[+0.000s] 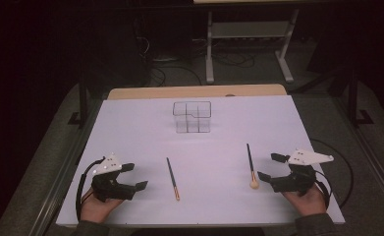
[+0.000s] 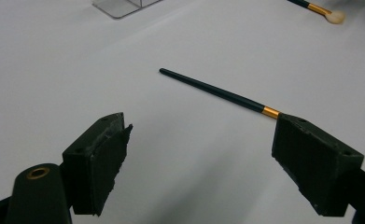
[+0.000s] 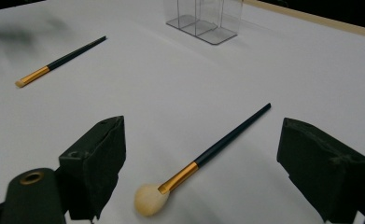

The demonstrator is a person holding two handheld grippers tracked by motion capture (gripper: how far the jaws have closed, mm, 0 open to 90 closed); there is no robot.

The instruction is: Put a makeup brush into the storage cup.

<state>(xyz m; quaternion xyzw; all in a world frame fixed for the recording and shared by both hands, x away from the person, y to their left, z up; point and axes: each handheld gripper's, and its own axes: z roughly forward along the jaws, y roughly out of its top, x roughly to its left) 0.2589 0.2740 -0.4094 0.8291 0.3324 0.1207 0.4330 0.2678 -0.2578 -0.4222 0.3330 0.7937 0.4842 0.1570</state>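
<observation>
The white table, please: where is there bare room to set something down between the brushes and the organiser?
Bare: the white table between the thin dark brush and the round-tipped brush, up to the clear plastic organiser; also both sides of the organiser. Crowded: near corners, by the left claw and right claw.

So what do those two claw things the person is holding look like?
Each is a black hand-held tool. The left gripper and right gripper each end in two chunky black block jaws with rough-edged pads. A pale three-cornered plate with small dots sits on top of each, and a black cable loops out from it. Near the jaws there is a brass-coloured ring. The person's sleeves look dark greyish.
</observation>
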